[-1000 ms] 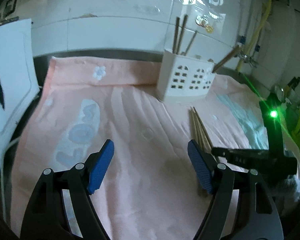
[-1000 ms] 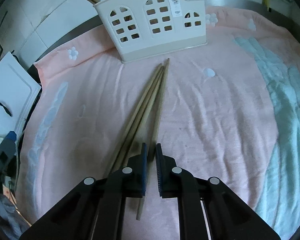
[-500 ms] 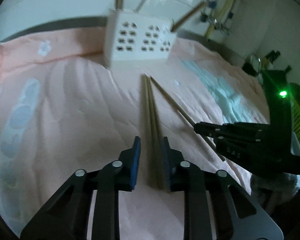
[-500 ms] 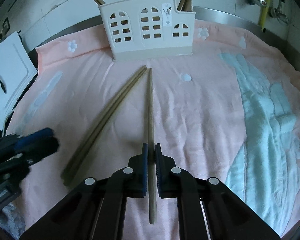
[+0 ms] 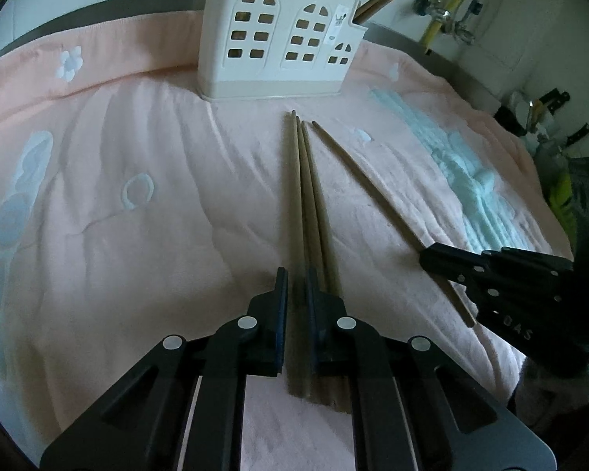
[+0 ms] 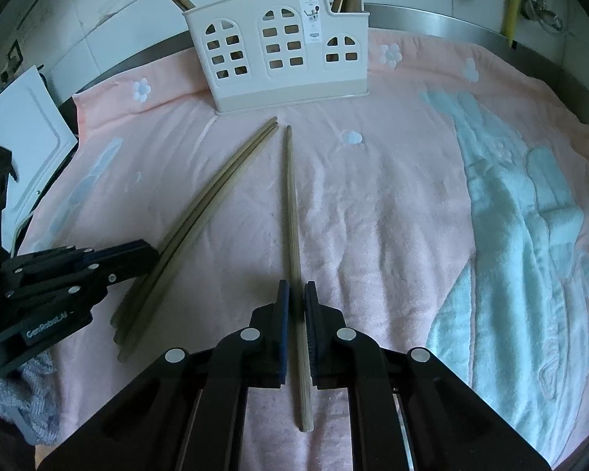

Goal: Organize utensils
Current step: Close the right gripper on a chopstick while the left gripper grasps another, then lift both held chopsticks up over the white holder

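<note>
Three wooden chopsticks [image 5: 306,196] lie side by side on a pink towel [image 5: 137,196], tips toward a white utensil holder [image 5: 278,47]. My left gripper [image 5: 296,294] is shut on the leftmost of them near its thick end. A single chopstick [image 6: 293,212] lies apart to the right. My right gripper [image 6: 296,302] is shut on it near its thick end. The holder [image 6: 278,47] has several chopsticks standing in it. The right gripper also shows in the left wrist view [image 5: 491,274], the left gripper in the right wrist view [image 6: 78,271].
A white board [image 6: 19,125] leans at the towel's left edge. A metal counter rim [image 6: 451,27] runs behind the holder, with yellow pipes and taps [image 5: 447,8] at the back right. The towel has a light blue pattern [image 6: 530,235] on the right.
My left gripper moved right over the three chopsticks and closed from wide open onto one. My right gripper pulled its single chopstick away from the others, to the right.
</note>
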Demonstrator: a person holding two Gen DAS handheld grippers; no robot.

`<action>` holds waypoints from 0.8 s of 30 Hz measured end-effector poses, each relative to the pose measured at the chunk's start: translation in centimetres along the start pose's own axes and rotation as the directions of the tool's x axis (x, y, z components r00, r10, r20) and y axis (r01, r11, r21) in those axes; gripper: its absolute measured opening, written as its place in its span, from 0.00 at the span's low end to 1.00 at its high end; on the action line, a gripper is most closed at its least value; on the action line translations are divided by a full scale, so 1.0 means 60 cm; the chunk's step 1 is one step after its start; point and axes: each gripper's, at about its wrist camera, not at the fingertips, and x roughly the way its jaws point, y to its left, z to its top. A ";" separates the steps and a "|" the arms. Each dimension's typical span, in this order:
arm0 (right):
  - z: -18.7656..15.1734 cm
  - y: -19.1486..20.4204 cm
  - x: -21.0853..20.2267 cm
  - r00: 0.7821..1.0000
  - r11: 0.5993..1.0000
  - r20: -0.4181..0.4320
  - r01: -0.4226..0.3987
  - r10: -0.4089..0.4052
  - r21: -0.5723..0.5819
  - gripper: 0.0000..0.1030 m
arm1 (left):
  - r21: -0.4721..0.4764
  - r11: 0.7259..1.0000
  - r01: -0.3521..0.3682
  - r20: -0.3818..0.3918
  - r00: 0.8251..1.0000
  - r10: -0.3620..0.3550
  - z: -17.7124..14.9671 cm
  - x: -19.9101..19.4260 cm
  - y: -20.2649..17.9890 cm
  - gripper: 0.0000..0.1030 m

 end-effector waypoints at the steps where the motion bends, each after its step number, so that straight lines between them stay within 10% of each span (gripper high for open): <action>1: -0.001 -0.001 -0.001 1.000 1.000 0.000 -0.003 0.003 -0.001 0.07 | 0.000 1.000 -0.005 -0.003 1.000 0.005 0.001 0.002 0.000 0.08; 24: -0.033 0.002 -0.016 0.998 0.999 0.061 -0.011 0.013 -0.030 0.07 | 0.092 0.992 -0.086 -0.008 0.996 0.087 0.000 0.008 -0.023 0.06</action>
